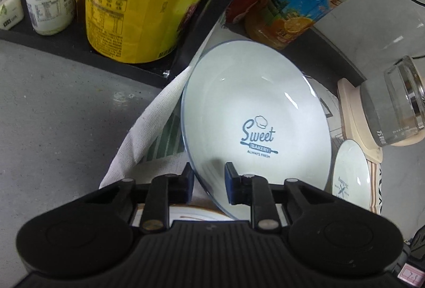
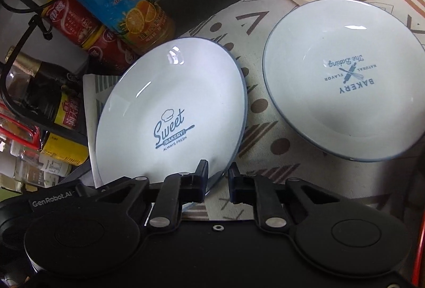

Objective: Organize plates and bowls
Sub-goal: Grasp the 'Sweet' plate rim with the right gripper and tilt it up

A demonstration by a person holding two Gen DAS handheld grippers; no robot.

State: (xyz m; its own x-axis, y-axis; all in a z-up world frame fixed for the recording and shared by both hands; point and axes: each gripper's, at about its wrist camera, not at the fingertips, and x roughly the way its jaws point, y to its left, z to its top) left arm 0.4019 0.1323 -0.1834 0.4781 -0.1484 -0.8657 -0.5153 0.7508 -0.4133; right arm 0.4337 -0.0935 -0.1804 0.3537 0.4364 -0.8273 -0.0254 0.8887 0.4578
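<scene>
- Plate (image 1: pixel 255 112) with the "Sweet Bakery" print fills the left wrist view, tilted up on its near rim over a white cloth (image 1: pixel 148 128) on the grey tabletop (image 1: pixel 58 107)
- Left gripper (image 1: pixel 208 183) has its jaws closed across that near rim, one pad under, one on the glazed face
- Glazed ceramic, I'd say: stiff, slick, breakable, some weight to it, so the rim is the only sensible hold
- Second plate (image 1: pixel 350 171) peeks in at the right, beside a glass kettle (image 1: pixel 393 104)
- Over to the right wrist view: same plate (image 2: pixel 170 112), white with a thin blue edge, propped at a slant on the patterned cloth (image 2: pixel 255 30)
- Right gripper (image 2: pixel 218 177) is pinching the rim lower right, jaws closed on it
- Bakery-print plate (image 2: pixel 342 80) lies flat, well apart, no hold on it
</scene>
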